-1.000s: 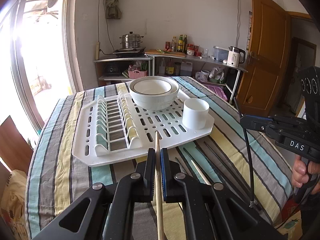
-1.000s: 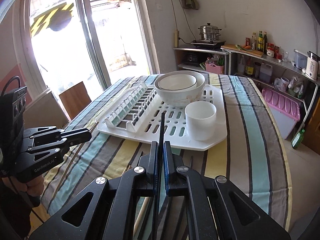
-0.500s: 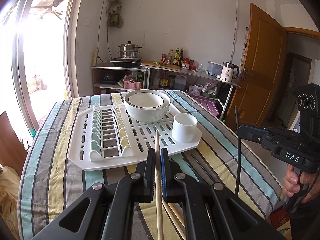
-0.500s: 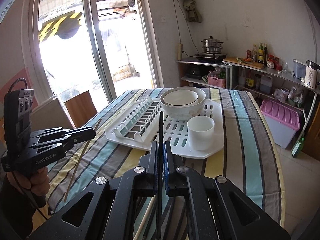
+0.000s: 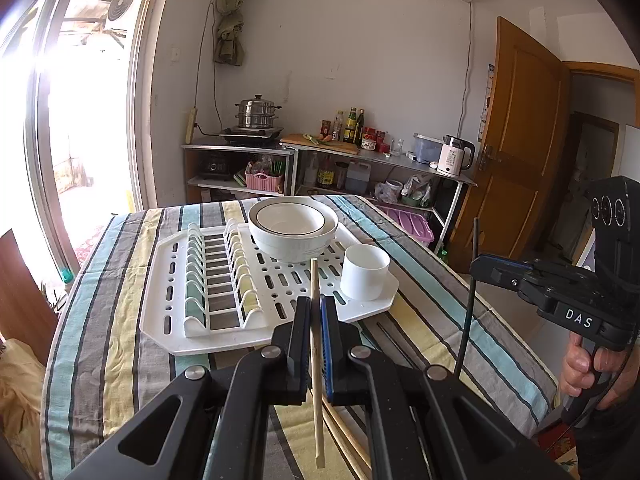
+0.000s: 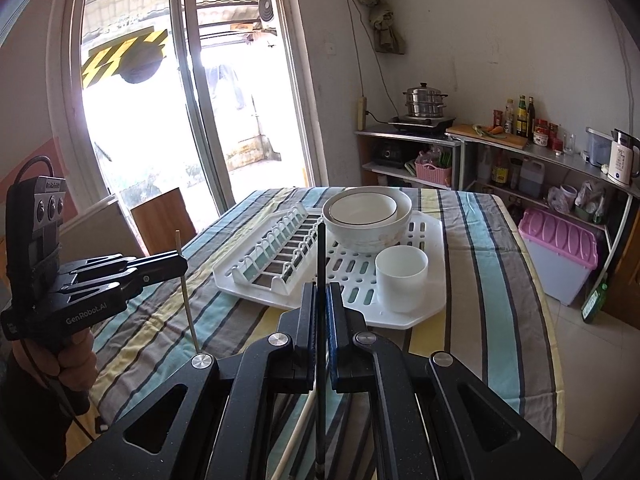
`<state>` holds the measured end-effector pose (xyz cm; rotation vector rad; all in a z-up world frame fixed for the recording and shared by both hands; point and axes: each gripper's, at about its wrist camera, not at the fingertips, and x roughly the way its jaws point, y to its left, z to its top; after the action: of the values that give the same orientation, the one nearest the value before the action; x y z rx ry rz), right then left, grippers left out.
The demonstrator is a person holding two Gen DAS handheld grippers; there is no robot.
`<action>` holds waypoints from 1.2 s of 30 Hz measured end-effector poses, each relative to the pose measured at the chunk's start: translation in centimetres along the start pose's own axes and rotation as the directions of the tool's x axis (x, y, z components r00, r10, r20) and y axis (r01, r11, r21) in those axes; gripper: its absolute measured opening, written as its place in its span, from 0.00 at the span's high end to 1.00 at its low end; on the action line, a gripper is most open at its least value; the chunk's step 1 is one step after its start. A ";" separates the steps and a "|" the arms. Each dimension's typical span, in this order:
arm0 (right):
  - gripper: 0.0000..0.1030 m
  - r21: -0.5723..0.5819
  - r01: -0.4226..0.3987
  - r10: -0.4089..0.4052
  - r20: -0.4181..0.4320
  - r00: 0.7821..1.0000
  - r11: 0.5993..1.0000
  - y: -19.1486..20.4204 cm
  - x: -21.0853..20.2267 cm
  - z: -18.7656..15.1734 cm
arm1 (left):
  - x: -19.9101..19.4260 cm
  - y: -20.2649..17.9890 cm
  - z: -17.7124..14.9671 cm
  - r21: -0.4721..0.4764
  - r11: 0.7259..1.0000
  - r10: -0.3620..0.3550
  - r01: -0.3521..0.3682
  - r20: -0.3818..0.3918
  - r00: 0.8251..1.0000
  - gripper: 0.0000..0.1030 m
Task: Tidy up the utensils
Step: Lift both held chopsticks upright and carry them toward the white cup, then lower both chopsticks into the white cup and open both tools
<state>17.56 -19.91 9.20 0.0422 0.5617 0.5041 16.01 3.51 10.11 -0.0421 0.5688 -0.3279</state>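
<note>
My left gripper (image 5: 315,308) is shut on a pale wooden chopstick (image 5: 316,360) and holds it above the striped table; it also shows in the right wrist view (image 6: 180,260). My right gripper (image 6: 320,296) is shut on a black chopstick (image 6: 320,340), upright, also seen in the left wrist view (image 5: 468,300). A white drying rack (image 5: 172,320) holds stacked white bowls (image 5: 294,232) and a white cup (image 5: 365,276). More chopsticks (image 5: 344,440) lie on the cloth beneath my left gripper.
The round table has a striped cloth (image 5: 100,320). Shelves with a steamer pot (image 5: 256,114), bottles and a kettle (image 5: 452,156) line the far wall. A wooden door (image 5: 516,140) is at the right, a glass door (image 6: 180,100) at the left.
Both grippers have risen and drawn back from the rack, each lifting its chopstick off the table. The rack and bowls now look farther away.
</note>
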 end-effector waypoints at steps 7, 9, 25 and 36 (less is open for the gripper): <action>0.96 -0.004 0.020 -0.020 0.043 0.999 1.000 -0.8 -0.2 2.0 | 0.7 -1.3 2.8 0.027 0.999 -0.021 0.020 0.032 0.999 0.95; 0.96 0.005 0.027 -0.027 0.052 0.998 1.000 -1.4 0.0 2.8 | 1.3 -1.7 3.9 0.032 0.999 -0.032 0.031 0.038 0.999 0.95; 0.96 0.070 0.086 -0.096 0.150 0.984 0.994 -6.6 0.2 9.4 | 9.7 -4.1 13.4 0.021 0.997 -0.074 0.073 0.066 0.995 0.95; 0.96 0.094 0.081 -0.097 0.180 0.979 0.992 -8.3 2.0 11.7 | 15.6 -4.3 16.7 -0.007 0.998 -0.068 0.068 0.084 0.994 0.95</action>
<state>28.83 -25.12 16.69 0.1442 0.4022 0.3840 36.07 -6.31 16.59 -0.0844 0.4870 -0.3879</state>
